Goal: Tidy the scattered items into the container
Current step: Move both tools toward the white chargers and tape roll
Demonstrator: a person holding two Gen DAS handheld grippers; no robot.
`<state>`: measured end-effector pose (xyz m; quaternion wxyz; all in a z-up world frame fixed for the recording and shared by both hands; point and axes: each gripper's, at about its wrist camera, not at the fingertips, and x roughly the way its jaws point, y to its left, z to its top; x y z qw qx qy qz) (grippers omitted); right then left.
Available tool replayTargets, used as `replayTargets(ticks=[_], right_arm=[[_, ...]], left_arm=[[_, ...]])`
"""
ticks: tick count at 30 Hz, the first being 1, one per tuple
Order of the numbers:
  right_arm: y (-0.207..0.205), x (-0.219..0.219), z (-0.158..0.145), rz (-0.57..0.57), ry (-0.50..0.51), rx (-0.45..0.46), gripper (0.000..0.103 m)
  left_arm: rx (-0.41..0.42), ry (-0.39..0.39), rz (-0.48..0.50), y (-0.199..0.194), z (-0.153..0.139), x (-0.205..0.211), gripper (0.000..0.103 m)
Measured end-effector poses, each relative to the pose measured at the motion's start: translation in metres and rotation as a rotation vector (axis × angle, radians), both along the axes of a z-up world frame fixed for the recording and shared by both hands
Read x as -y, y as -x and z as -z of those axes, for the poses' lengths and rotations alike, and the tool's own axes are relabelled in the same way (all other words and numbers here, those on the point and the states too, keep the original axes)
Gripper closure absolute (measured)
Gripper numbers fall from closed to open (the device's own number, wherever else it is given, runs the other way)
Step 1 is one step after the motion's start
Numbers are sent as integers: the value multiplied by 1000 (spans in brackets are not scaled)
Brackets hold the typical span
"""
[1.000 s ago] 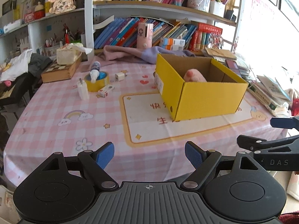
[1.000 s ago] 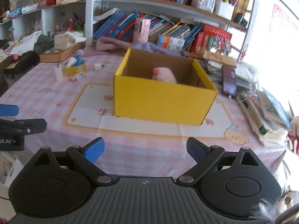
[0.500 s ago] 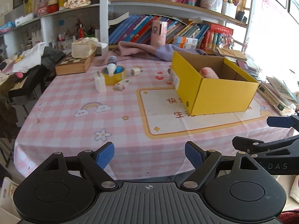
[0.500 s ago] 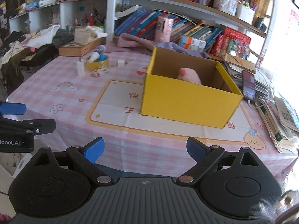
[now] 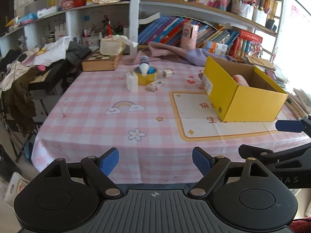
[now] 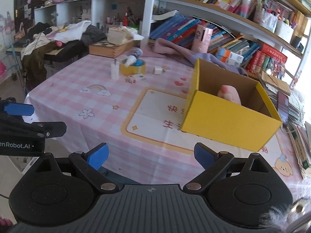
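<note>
Both grippers hang off the near edge of the table with the pink-checked cloth (image 5: 87,116), over the floor, not over the top. Left gripper (image 5: 155,160): blue pads apart, nothing between them. Right gripper (image 6: 151,156): pads apart, likewise empty.

Container: open yellow cardboard box (image 5: 250,104) toward the table's right side, sitting on the cream printed panel with the orange border (image 5: 194,120). A pink rounded object (image 5: 240,79) lies inside it against the far wall.

Scattered items cluster toward the far edge, left of the box and well apart from it: a yellow roll of tape (image 5: 144,76) with a small white-and-blue bottle (image 5: 144,68) lying across its top; a white plug adapter (image 5: 131,81) upright just beside the roll on its left; a small white rectangular packet (image 5: 155,85) flat in front of the roll; a small white cube charger (image 5: 167,73) to its right.

Open room: the whole near half of the cloth, from the near edge to the cluster, is bare. A wooden chessboard box (image 5: 102,62) stands at the far left corner; a purple cloth (image 5: 175,55) is heaped along the far edge.

View differences: the right wrist view shows a dark phone (image 6: 282,106) on stacked papers past the box's right side; the left wrist view shows the box's white label (image 5: 207,83).
</note>
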<state>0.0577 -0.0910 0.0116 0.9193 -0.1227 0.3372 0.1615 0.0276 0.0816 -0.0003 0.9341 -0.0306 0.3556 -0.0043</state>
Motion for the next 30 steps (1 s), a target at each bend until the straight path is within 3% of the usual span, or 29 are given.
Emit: replayTargets(ticks=[14, 30], right_arm=[[-31, -46, 2, -122, -8, 0, 8], [-90, -55, 20, -116, 10, -47, 10]], left_arm=[[-11, -18, -109, -12, 2, -38, 18], [-37, -14, -90, -74, 18, -44, 18]])
